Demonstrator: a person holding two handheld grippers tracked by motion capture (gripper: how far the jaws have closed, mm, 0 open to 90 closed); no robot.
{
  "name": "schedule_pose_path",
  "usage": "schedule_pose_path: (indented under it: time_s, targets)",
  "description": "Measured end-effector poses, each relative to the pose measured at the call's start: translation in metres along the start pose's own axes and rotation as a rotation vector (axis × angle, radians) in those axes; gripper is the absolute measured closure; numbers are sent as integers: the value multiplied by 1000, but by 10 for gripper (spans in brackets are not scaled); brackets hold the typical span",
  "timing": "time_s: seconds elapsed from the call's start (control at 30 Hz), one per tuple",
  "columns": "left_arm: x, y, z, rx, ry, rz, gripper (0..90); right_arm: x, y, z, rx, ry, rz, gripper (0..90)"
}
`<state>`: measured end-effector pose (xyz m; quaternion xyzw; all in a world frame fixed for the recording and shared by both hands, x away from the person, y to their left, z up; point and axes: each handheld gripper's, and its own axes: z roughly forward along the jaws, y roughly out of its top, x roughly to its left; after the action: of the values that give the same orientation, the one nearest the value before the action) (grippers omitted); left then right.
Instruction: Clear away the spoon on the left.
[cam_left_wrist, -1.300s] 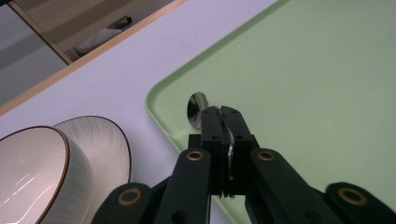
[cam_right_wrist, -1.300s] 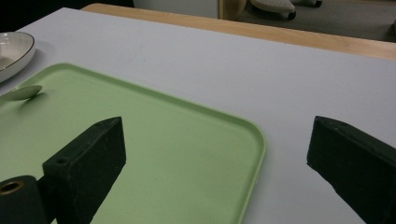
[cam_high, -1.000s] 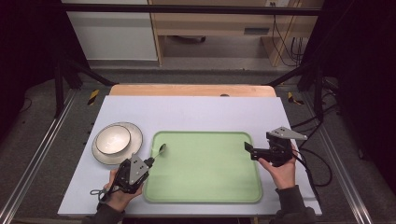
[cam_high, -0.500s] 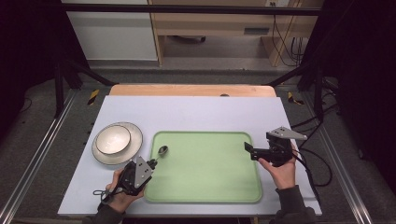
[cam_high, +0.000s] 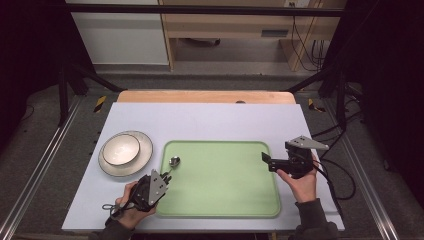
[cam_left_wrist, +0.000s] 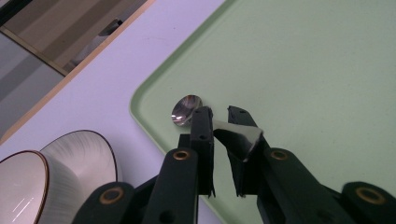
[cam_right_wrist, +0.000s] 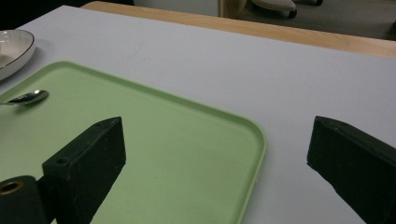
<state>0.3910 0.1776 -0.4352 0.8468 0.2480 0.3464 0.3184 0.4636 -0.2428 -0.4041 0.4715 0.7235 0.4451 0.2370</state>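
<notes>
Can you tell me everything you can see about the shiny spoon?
The spoon is small, silvery metal with a mirror-bright oval bowl. It lies on the green tray, close to the corner nearest the bowl and plate. Its handle runs back between the left gripper's jaws, which have just been opening. Whether the pads touch it I can't tell.

White-topped table (cam_high: 210, 120) in front of me had a wooden strip along its far edge. Directly on it lay a green tray (cam_high: 225, 200) near the middle and a plate (cam_high: 142, 160) to its left, close beside but apart.
</notes>
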Motion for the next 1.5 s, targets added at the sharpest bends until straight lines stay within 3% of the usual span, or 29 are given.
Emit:
schedule_pose_path:
  time_s: [0.47, 1.5]
  targets:
    - [-6, 1, 3, 41, -23, 45, 739, 0, 0, -1, -2, 0, -1, 46]
    - [-14, -2, 13, 92, -75, 80, 637, -1, 0, -1, 3, -1, -3, 43]
